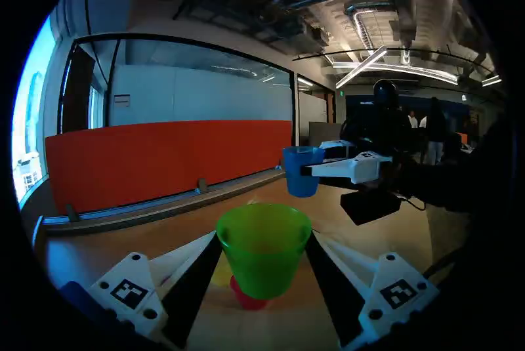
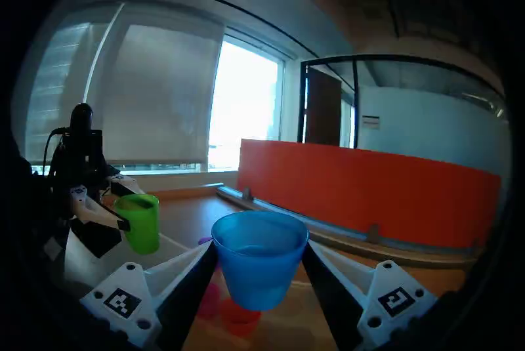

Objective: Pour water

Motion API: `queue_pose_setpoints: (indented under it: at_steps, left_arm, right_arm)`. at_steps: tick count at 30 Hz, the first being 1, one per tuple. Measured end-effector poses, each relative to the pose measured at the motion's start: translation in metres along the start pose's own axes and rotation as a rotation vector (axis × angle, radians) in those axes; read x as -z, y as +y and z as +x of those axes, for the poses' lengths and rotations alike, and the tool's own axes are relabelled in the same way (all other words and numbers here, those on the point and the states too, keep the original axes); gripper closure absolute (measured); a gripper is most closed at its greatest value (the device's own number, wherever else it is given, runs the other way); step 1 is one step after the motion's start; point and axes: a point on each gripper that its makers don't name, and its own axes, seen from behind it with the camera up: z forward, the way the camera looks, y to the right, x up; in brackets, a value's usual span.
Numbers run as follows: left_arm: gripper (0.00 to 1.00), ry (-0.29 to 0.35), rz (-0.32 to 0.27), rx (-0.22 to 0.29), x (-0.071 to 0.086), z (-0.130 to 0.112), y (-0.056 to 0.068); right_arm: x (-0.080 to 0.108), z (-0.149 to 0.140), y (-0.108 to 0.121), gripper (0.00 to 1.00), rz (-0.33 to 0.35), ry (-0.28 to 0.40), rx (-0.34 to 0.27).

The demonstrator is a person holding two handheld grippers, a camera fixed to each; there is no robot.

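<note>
- Left gripper [image 1: 262, 238]: in the left gripper view its two fingers are set at a medium spread and press on opposite sides of a green cup [image 1: 264, 260]. The grip sits just below the rim.
- Green cup: upright and raised above the wooden table [image 1: 131, 246]. In the right gripper view the same cup [image 2: 140, 223] sits at the left, clamped in the left gripper [image 2: 123, 222], with a dark figure behind it. Whether it holds anything cannot be told.
- Right gripper [image 2: 258, 246]: in the right gripper view its fingers close on both sides of a blue cup [image 2: 259, 275], so it is gripping that cup.
- Blue cup: upright, mouth up. A level line inside the translucent wall suggests water [image 2: 259, 250] at a high level.
- Seen from the left gripper view, the blue cup [image 1: 300, 172] is beyond the green cup, up and to the right, carried by the right gripper [image 1: 316, 170]. The two cups are apart and neither is tilted.
- Under the green cup, on the table: a red cup [image 1: 248, 300] and, beside it, a yellow cup [image 1: 222, 275], both partly hidden.
- Below the blue cup, the right gripper view shows a red-orange cup [image 2: 239, 319] and a pink one [image 2: 210, 300], both blurred.
- Surroundings: an orange panel [image 1: 164, 161] runs along the table's far edge, and a bright window [image 2: 244, 102] stands behind it.
</note>
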Motion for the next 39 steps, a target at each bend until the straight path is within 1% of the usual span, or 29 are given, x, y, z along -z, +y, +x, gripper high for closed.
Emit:
queue_pose_setpoints:
  at_steps: [3, 9, 14, 21, 27, 39]
  left_arm:
    - [0.13, 0.007, 0.009, 0.0, 0.001, 0.004, -0.003]
    - [0.13, 0.006, 0.013, -0.002, 0.003, 0.007, -0.006]
    - [0.13, 0.004, 0.016, -0.008, 0.003, 0.01, -0.007]
    - [0.13, 0.004, 0.02, 0.001, 0.005, 0.013, -0.008]
    - [0.13, -0.001, 0.034, 0.002, 0.005, 0.015, -0.012]
    - [0.13, -0.004, 0.041, 0.012, 0.009, 0.014, -0.014]
  right_arm:
    - [-0.001, 0.002, -0.002, 0.11, 0.008, -0.005, -0.003]
    - [-0.002, 0.007, -0.009, 0.11, 0.035, -0.017, 0.019]
    - [-0.004, 0.013, -0.022, 0.11, 0.066, -0.027, 0.054]
    - [-0.008, 0.019, -0.038, 0.11, 0.109, -0.043, 0.107]
    - [-0.012, 0.023, -0.047, 0.11, 0.133, -0.054, 0.147]
    - [-0.02, 0.034, -0.058, 0.11, 0.168, -0.064, 0.22]
